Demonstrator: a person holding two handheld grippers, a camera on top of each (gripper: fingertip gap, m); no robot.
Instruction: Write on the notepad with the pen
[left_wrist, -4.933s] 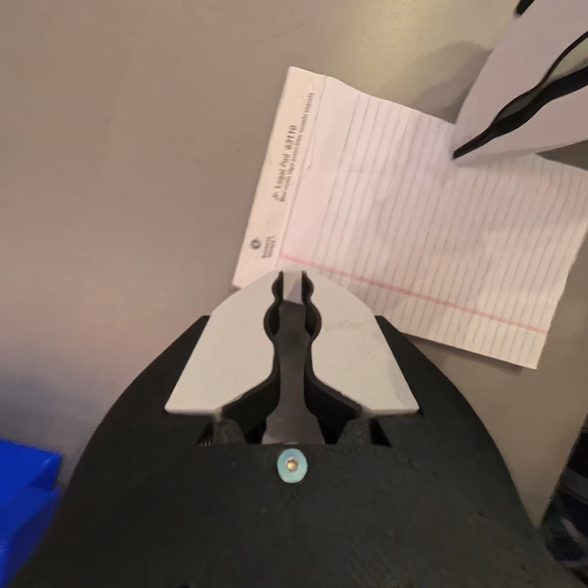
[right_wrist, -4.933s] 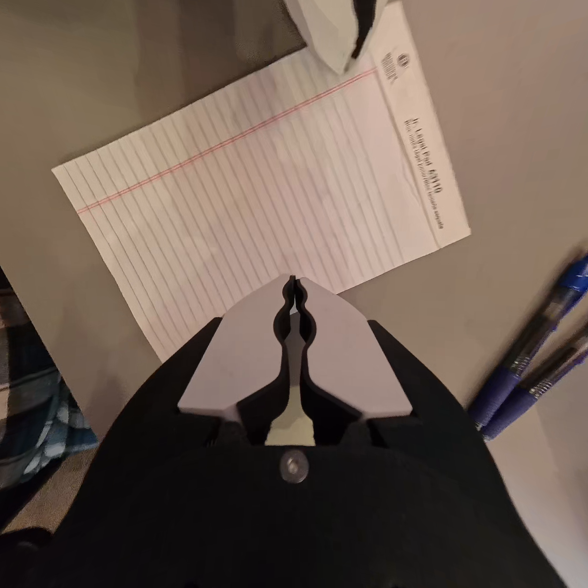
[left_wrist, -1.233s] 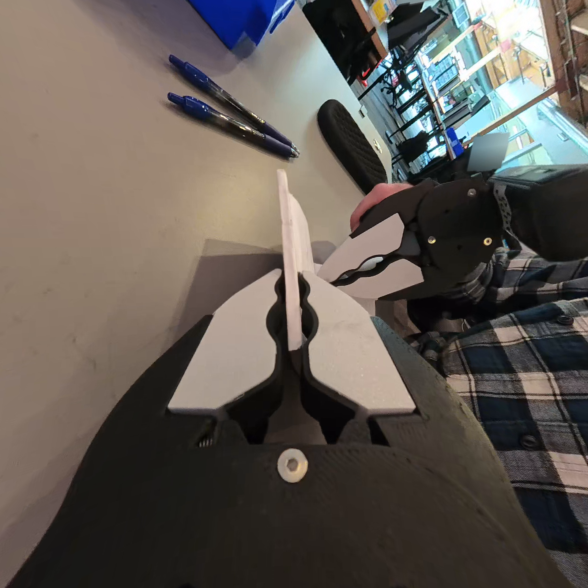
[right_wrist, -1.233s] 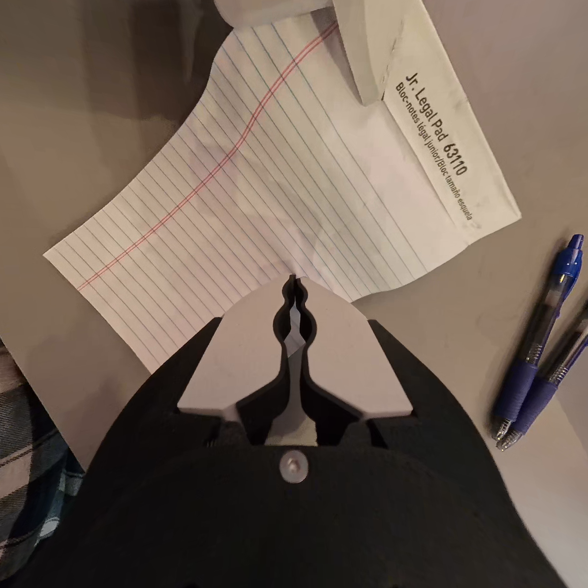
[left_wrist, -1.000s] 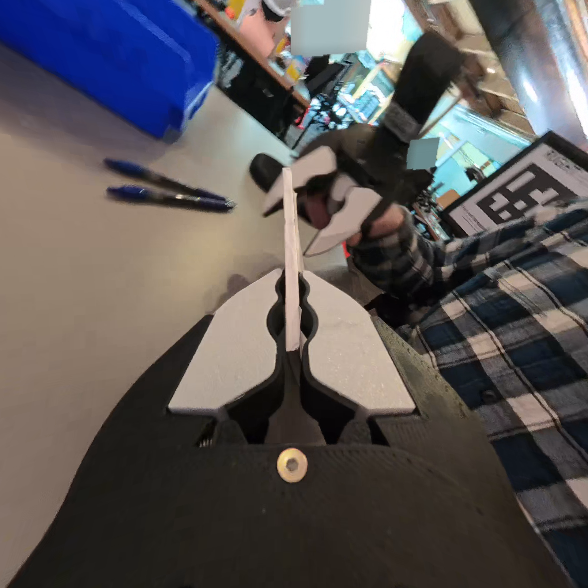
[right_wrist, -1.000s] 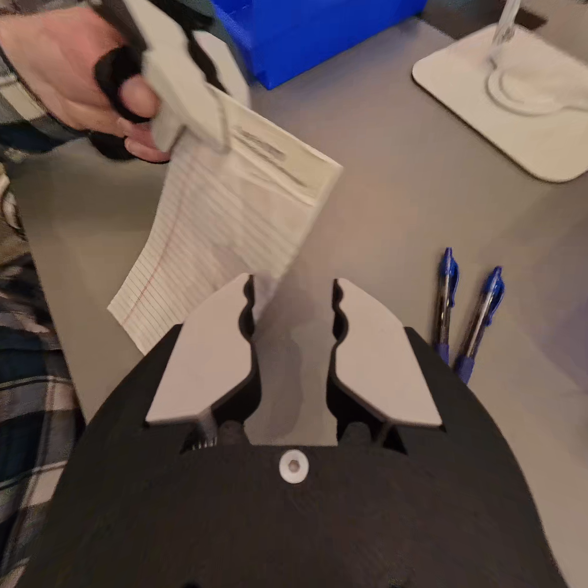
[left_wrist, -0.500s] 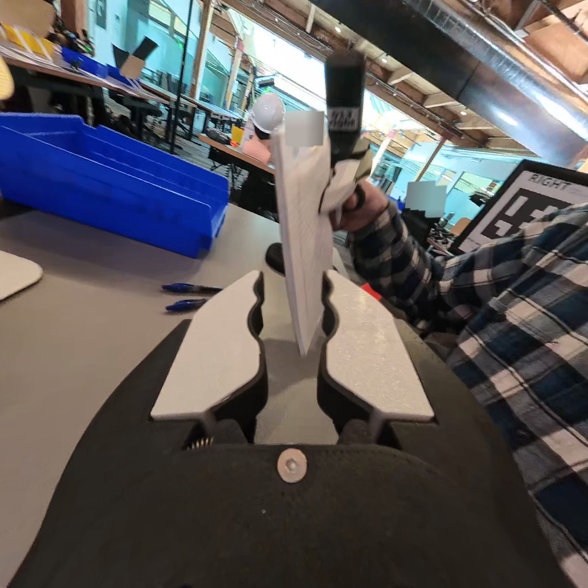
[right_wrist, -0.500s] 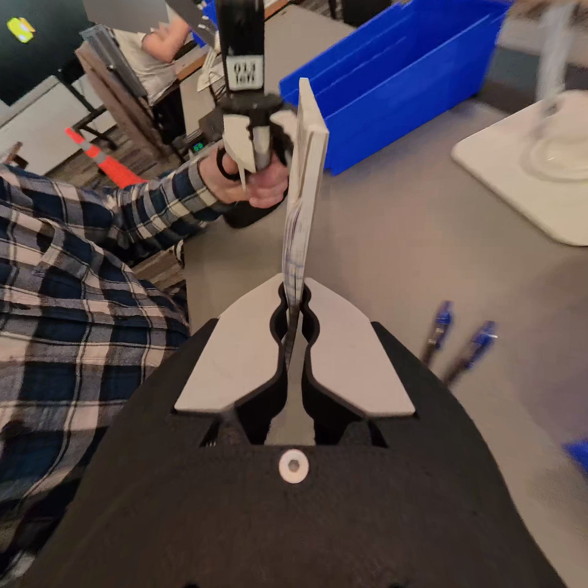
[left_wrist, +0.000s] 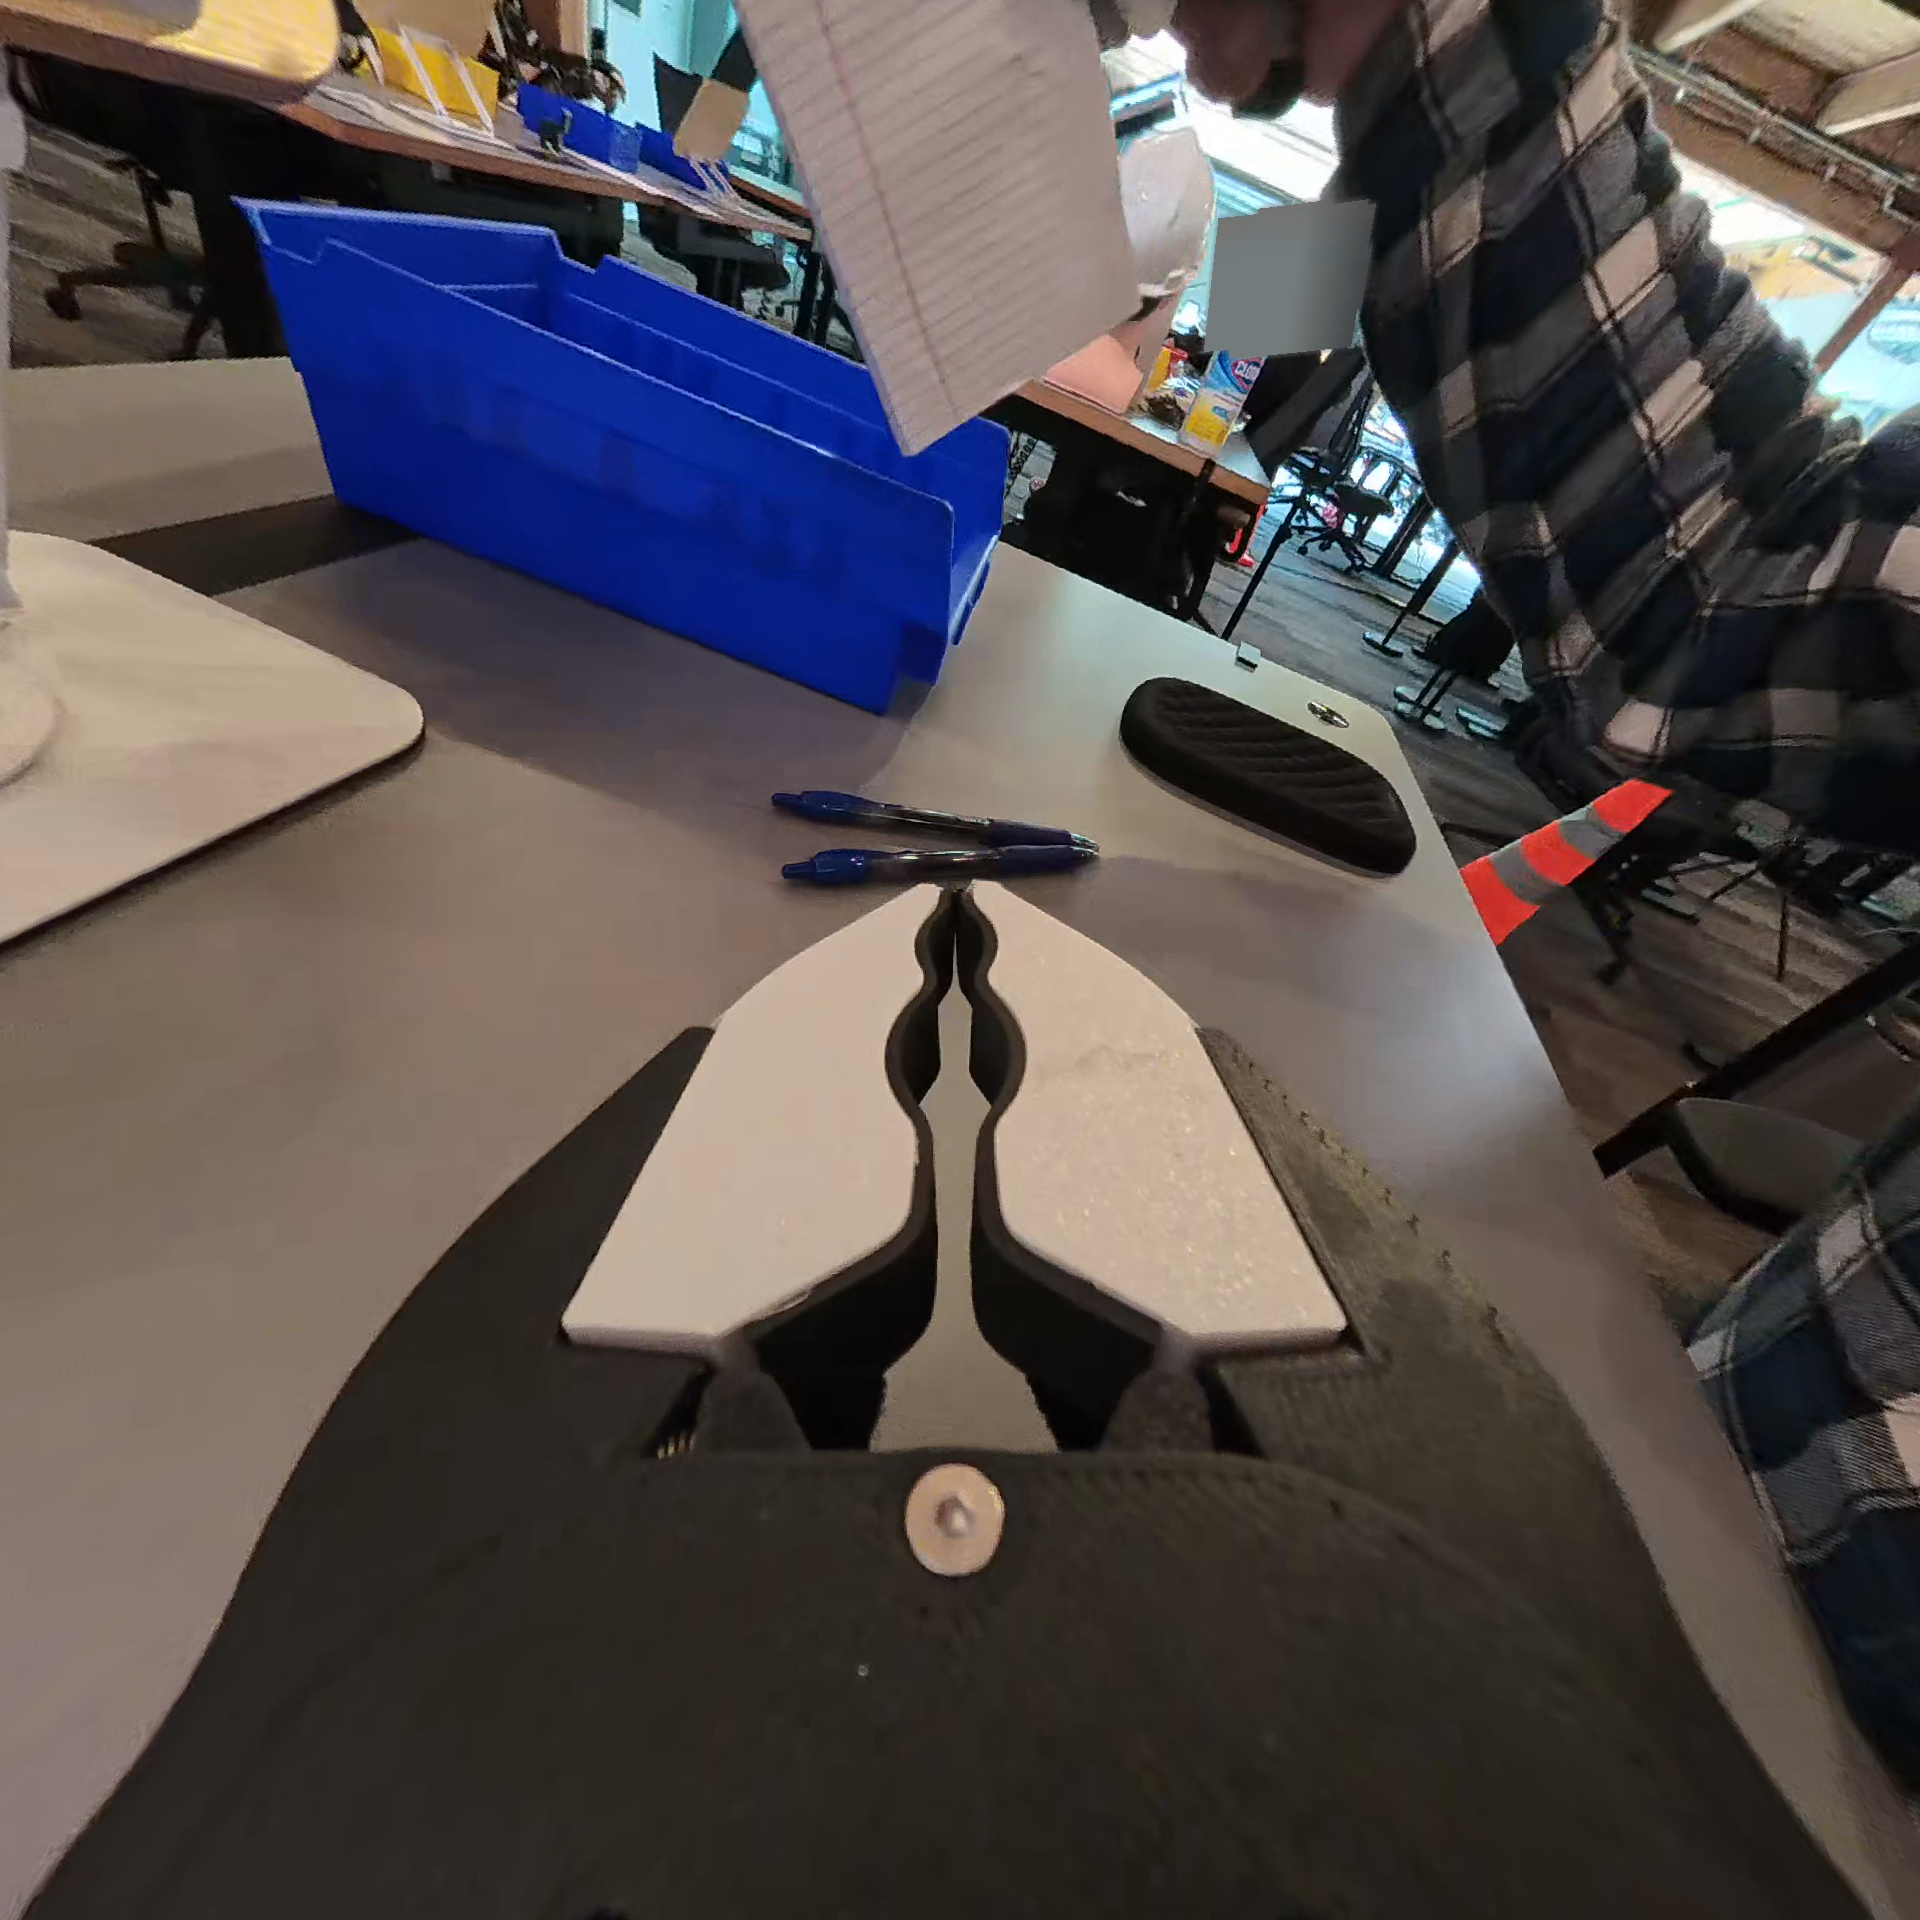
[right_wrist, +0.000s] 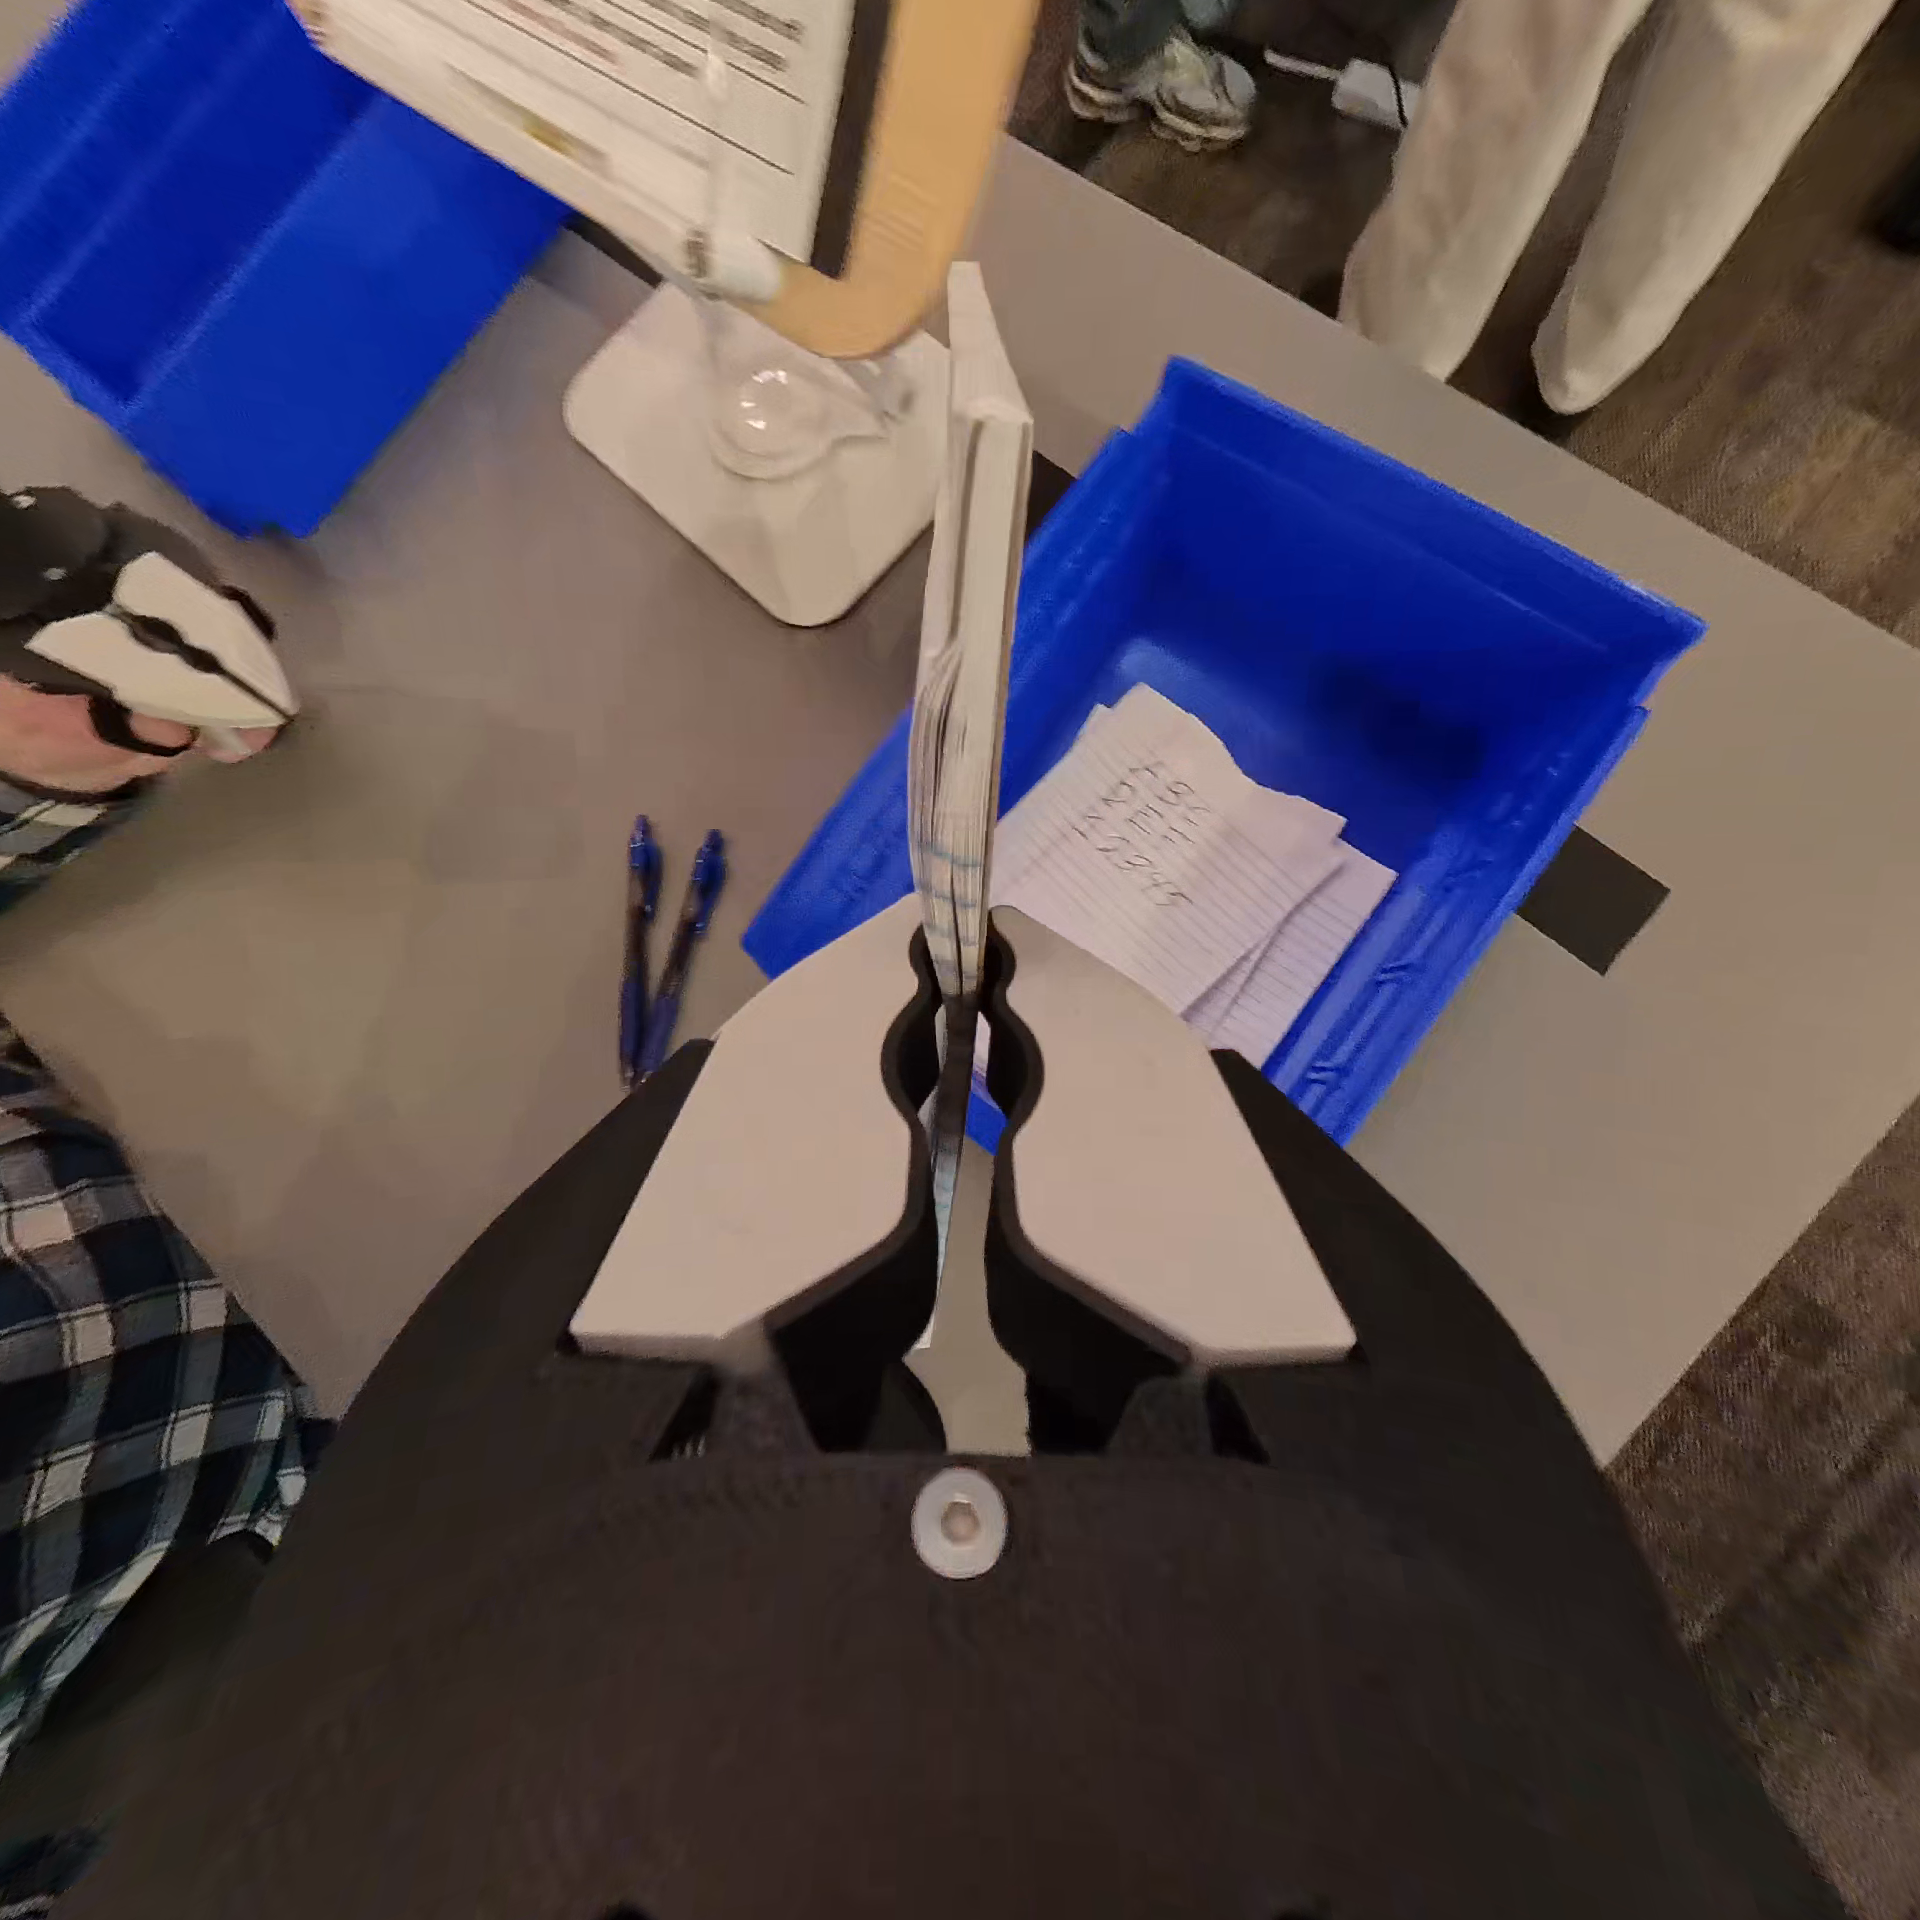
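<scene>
A: Where is the notepad (right_wrist: 971, 665) sitting right now?

B: It is hanging in the air. The right gripper (right_wrist: 961, 951) is pinching it edge-on by its lower edge, over the near wall of a blue bin (right_wrist: 1558, 665) that is standing at the right end of the table (right_wrist: 436, 904). From the left wrist view the pad (left_wrist: 956, 197) is showing its lined face, high above the other bin (left_wrist: 623, 457).

A: And the left gripper (left_wrist: 954, 894)?

B: Its fingers are pressed together with nothing between them. It is hovering low, pointing at the two pens. In the right wrist view it is showing at the left edge (right_wrist: 177, 665), fingers together there too.

A: Where are the pens lying?

B: Side by side in the middle of the table, nearly touching at one end. The near pen (left_wrist: 935, 860) is lying just ahead of the left fingertips, and the far pen (left_wrist: 925, 821) is just behind it. From above they (right_wrist: 665, 935) are lying just left of the right-hand bin.

A: Anything in that bin?

B: Loose lined sheets (right_wrist: 1174, 862), the top one bearing handwriting. A white stand base (right_wrist: 727, 499) is sitting toward the far edge, between the bins, and a black pad (left_wrist: 1268, 774) is resting near the table's corner.
</scene>
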